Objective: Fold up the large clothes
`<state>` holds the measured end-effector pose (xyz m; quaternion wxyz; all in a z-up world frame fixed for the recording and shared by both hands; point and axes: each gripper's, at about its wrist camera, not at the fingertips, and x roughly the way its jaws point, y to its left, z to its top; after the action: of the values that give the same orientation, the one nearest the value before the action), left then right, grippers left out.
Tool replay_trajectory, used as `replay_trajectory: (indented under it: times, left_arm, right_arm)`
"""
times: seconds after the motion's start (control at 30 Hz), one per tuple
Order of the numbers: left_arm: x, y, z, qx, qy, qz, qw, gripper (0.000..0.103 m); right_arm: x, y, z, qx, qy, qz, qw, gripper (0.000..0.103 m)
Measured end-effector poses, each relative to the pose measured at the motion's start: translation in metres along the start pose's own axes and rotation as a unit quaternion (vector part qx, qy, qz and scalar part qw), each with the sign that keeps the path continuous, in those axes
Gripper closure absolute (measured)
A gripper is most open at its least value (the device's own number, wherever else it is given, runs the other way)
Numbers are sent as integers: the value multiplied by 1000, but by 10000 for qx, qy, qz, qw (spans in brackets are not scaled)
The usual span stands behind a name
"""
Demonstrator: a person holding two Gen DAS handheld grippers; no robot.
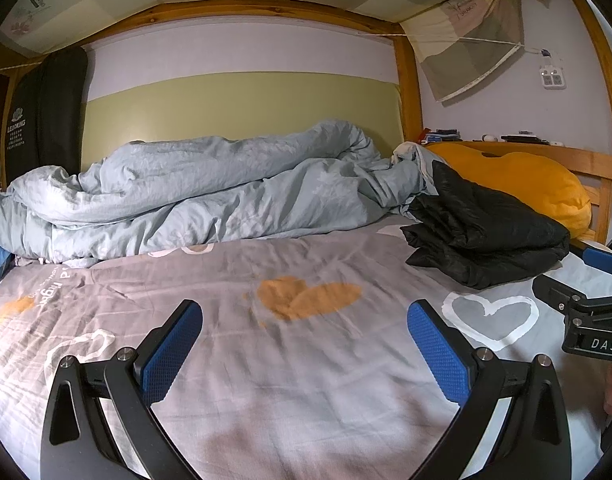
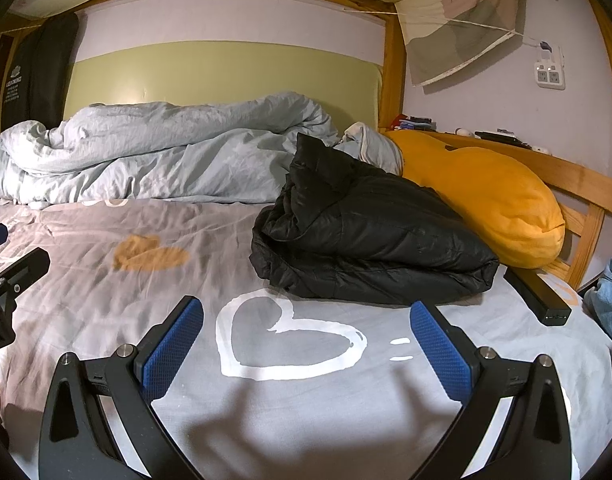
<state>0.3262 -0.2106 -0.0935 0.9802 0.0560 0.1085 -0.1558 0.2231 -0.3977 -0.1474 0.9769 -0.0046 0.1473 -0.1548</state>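
Black jacket (image 2: pixel 370 236) lies folded ahead-right of the right gripper (image 2: pixel 306 344), long axis running left-right. Left gripper (image 1: pixel 304 344) and right gripper both spread, holding nothing. Jacket's sleeves and underside hidden in the folds.

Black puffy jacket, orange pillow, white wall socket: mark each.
Black puffy jacket (image 2: pixel 370 236), right wrist view, middle of top fold.
Orange pillow (image 2: pixel 486 204), right wrist view, upper surface.
White wall socket (image 2: pixel 550 74), right wrist view, face.

Both fisheye views sit low over the bed (image 1: pixel 290 380), each looking forward between its own claw's fingers toward the far wall. The left view faces the rumpled blue duvet (image 1: pixel 210 188); the right view, set further right, is nearer the black jacket (image 2: pixel 366 236). Both share duvet, jacket, yellow pillow (image 2: pixel 486 204) and heart-print sheet.
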Motion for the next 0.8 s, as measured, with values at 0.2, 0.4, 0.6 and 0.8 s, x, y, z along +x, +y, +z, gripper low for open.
replay_trajectory:
  times: [0.2, 0.4, 0.6, 0.8]
  left_arm:
    - [0, 0, 0, -8, 6, 5, 10000, 0]
    - [-1, -2, 0, 28, -46, 9, 10000, 0]
    - [3, 0, 0, -9, 6, -19, 10000, 0]
    - [3, 0, 0, 23, -16, -14, 10000, 0]
  right_arm:
    - [0, 0, 0, -19, 9, 12, 10000, 0]
    - [0, 1, 0, -16, 9, 8, 10000, 0]
    - [1, -1, -1, -16, 19, 28, 10000, 0]
    - [1, -1, 0, -27, 17, 25, 10000, 0]
